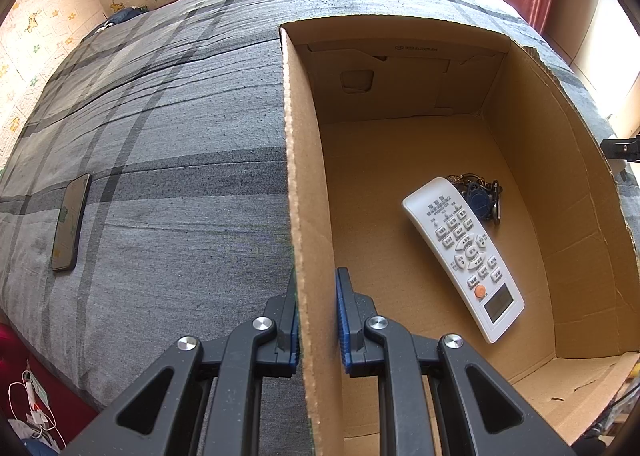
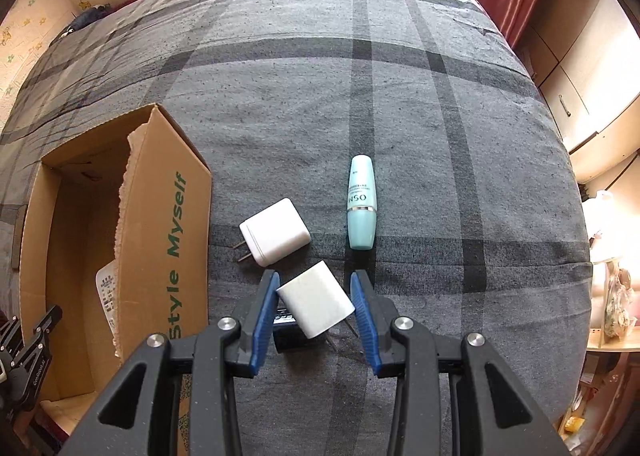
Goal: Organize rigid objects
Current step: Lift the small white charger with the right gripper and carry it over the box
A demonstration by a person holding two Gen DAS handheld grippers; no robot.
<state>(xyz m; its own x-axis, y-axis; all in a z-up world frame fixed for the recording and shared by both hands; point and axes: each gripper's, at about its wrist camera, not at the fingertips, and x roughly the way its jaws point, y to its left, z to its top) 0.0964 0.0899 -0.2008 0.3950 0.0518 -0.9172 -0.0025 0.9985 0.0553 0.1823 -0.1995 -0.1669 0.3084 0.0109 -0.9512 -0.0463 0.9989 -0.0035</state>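
Lettering first: green "Style Myself" runs along the outer wall of the cardboard box (image 2: 168, 256), and "OSN" reads on the teal bottle (image 2: 361, 203) lying on the bedspread (image 2: 420, 136). Small print on the box's inner far wall is too fine to read.

Left gripper (image 1: 318, 320): fingers straddle the box's left wall (image 1: 308, 256), one outside, one inside; the outer one looks pressed against the card, the inner one a little off it. Inside the box lie a white remote (image 1: 464, 256), button labels illegible, and a bunch of keys (image 1: 480, 194) with a blue fob, partly under the remote's far end.

Right gripper (image 2: 316, 302): fingers spread, either side of a white charger (image 2: 316, 304); contact cannot be judged. A second charger (image 2: 276, 232), prongs showing, lies just beyond. A dark item beneath the near charger is mostly hidden.

Surface is a grey plaid bed; a phone (image 1: 70, 222) lies left of the box. Cartoon wallpaper, red curtain.
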